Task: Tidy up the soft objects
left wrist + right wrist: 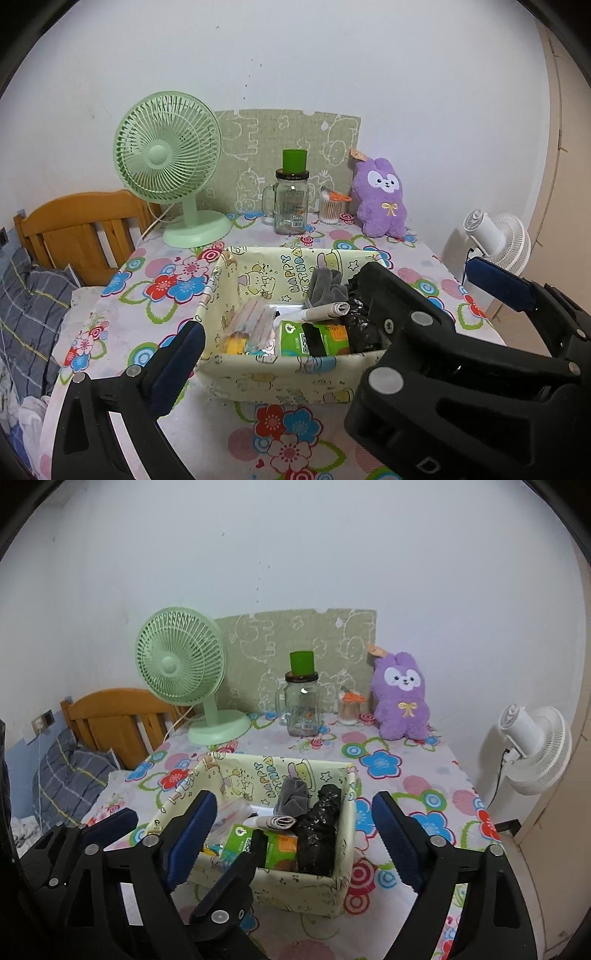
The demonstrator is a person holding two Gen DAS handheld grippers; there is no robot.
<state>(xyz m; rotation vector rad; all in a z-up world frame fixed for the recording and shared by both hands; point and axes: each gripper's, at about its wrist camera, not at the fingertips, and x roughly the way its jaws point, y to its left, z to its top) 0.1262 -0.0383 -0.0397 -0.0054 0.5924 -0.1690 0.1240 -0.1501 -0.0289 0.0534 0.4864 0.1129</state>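
Note:
A purple plush bunny (pixel 380 199) sits upright at the back right of the table, also in the right wrist view (pixel 402 701). A cream cartoon-print fabric box (pixel 258 384) stands mid-table, holding a grey cloth (pixel 327 288), a crumpled black bag (pixel 358 325), a rolled paper, a green carton and packets; it also shows in the right wrist view (pixel 340 878). My left gripper (pixel 343 306) is open and empty, its fingers either side of the box's front. My right gripper (pixel 295 834) is open and empty over the box's near side.
A green desk fan (pixel 170 166), a glass mug jar with a green lid (pixel 291 199) and a cotton swab pot (pixel 330 208) stand along the back. A white fan (pixel 532 746) stands right of the table. A wooden bed headboard (pixel 77 229) lies left.

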